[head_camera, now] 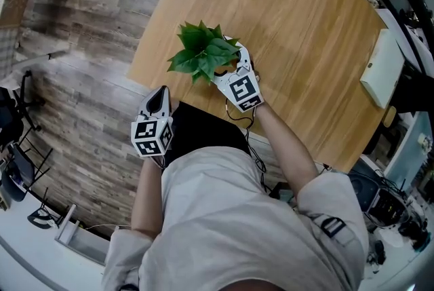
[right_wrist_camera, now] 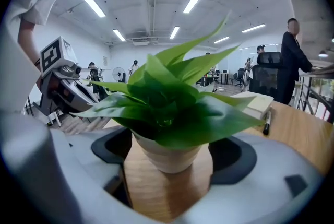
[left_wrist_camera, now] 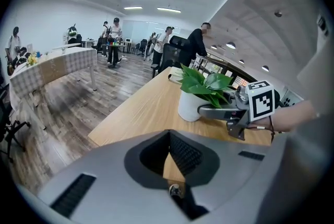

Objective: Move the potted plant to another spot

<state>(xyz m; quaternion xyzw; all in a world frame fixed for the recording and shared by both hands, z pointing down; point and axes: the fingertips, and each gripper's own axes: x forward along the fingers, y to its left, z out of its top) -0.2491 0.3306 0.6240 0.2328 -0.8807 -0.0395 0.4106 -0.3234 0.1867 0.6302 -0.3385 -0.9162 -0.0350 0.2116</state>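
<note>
Fingers (right_wrist_camera: 237, 159) wide around potted plant (right_wrist_camera: 168, 113)

My left gripper (left_wrist_camera: 169, 134) fills the foreground, its black pads (left_wrist_camera: 183, 153) brought together at the tips with nothing held between them. Only a wedge of the wooden table (left_wrist_camera: 141, 108) shows through the gap. Further along the table stands the potted plant (left_wrist_camera: 190, 105), green leaves over a white pot. My right gripper (left_wrist_camera: 206, 111) reaches in from the right, one grey jaw lying across the pot's front, its marker cube (left_wrist_camera: 260, 100) just behind it. Far off in the room, people (left_wrist_camera: 197, 43) stand about
</note>
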